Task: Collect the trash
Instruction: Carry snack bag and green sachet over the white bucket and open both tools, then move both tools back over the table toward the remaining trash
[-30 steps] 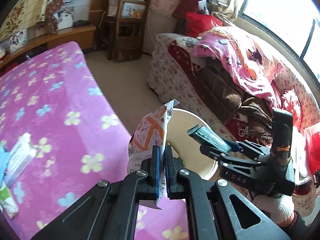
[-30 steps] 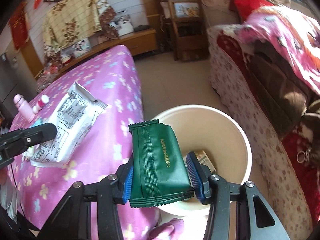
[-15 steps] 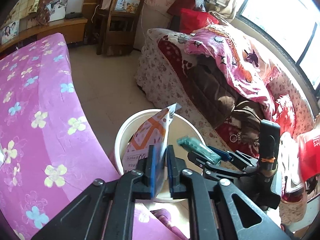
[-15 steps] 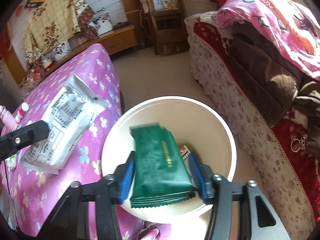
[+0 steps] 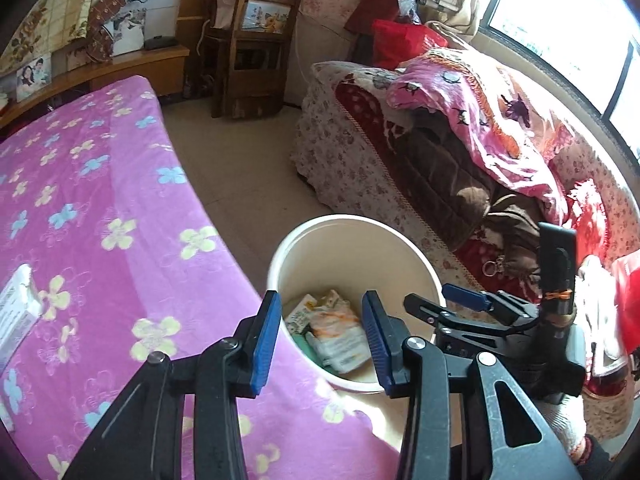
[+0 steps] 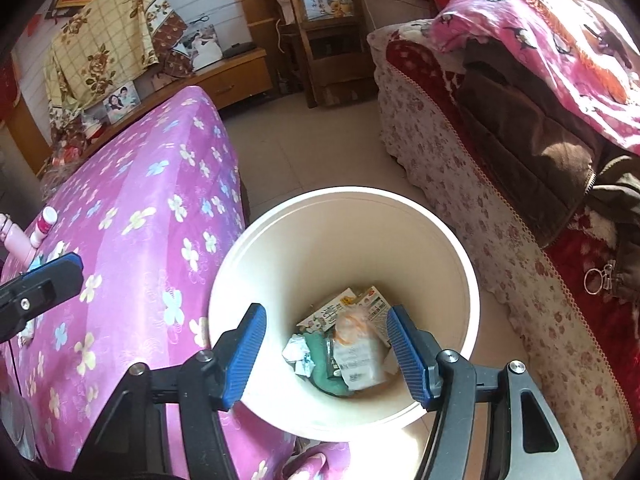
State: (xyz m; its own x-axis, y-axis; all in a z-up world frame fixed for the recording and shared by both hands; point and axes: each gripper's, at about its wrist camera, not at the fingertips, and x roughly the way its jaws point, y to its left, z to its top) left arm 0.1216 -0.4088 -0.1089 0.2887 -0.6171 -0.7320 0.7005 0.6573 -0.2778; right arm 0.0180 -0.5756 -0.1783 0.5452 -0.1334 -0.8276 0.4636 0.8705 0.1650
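A cream round bin (image 6: 420,216) stands on the floor beside the table; it also shows in the left wrist view (image 5: 352,224). Several wrappers lie at its bottom: an orange and white packet (image 6: 356,350), a green packet (image 6: 320,360) and crumpled paper (image 6: 298,354). My right gripper (image 6: 326,356) is open and empty, right above the bin's mouth. My left gripper (image 5: 320,338) is open and empty, above the bin's near rim, with the orange and white packet (image 5: 338,336) seen between its fingers. The right gripper's blue fingertips (image 5: 466,296) show at the right of the left wrist view.
A table with a pink flowered cloth (image 5: 80,184) lies left of the bin, with a white packet (image 5: 16,312) on it. A pink bottle (image 6: 16,240) and a small white bottle (image 6: 44,222) stand on it. A sofa with blankets (image 6: 520,120) is on the right, a wooden shelf (image 5: 252,52) behind.
Both grippers moved over the bin and opened. The orange and white packet left my left gripper and the green packet left my right; both now lie in the bin.
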